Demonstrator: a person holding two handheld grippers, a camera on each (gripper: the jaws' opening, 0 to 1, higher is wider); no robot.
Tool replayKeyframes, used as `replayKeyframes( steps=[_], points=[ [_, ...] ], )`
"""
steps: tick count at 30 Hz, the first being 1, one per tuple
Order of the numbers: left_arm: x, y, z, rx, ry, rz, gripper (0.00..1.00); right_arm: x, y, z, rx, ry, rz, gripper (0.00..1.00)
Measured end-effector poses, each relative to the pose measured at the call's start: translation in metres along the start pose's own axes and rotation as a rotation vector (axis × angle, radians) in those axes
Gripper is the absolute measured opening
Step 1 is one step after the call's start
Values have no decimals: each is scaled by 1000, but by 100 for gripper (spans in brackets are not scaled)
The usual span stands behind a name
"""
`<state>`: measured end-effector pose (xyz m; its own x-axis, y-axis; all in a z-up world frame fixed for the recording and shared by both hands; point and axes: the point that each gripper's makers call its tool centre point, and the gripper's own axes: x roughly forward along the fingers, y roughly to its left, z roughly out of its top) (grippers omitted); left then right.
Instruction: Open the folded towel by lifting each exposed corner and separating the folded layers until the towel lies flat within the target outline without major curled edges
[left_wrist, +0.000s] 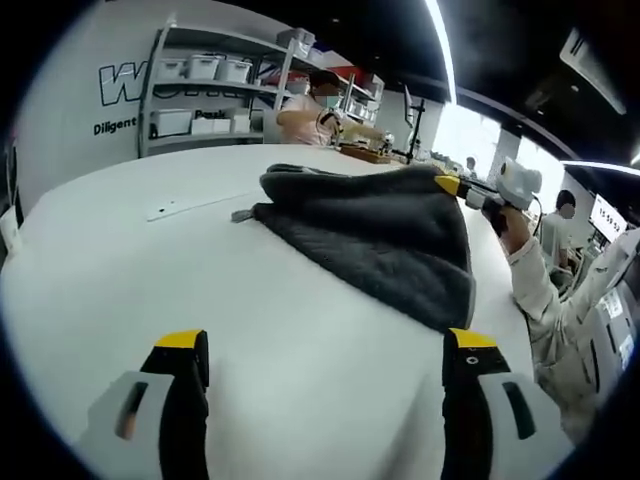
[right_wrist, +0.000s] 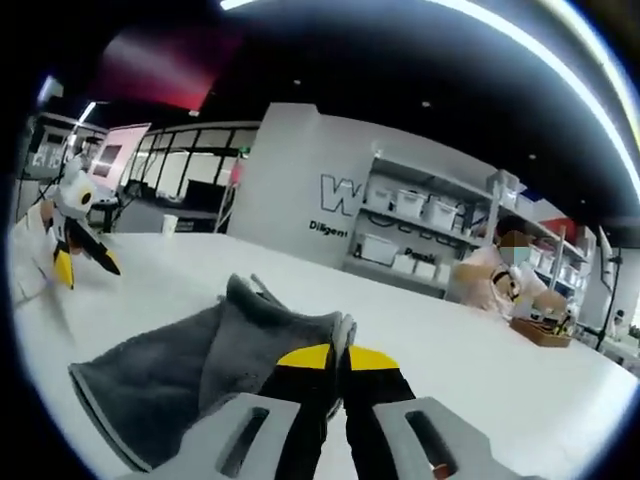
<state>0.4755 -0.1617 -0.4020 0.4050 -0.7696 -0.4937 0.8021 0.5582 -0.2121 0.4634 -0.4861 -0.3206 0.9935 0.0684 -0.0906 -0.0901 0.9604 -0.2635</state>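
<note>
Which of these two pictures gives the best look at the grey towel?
The left gripper view: the grey towel lies whole on the white table, one corner lifted. The right gripper view shows it partly, bunched behind the right claw pinching its edge.

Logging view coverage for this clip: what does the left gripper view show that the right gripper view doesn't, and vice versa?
Left gripper view: its open fingers over bare table, a strip of tape beyond the towel, and the right gripper pinching the towel's far edge.
Right gripper view: its closed fingers gripping the lifted fold up close.
Both: the grey towel, the shelves and a seated person.
</note>
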Motion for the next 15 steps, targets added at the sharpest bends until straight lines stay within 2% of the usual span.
replayKeyframes(
  steps=[15],
  points=[
    [1,-4,-1,2,1,-5,96,-22,-18,-29,-8,69,-58,0]
  ],
)
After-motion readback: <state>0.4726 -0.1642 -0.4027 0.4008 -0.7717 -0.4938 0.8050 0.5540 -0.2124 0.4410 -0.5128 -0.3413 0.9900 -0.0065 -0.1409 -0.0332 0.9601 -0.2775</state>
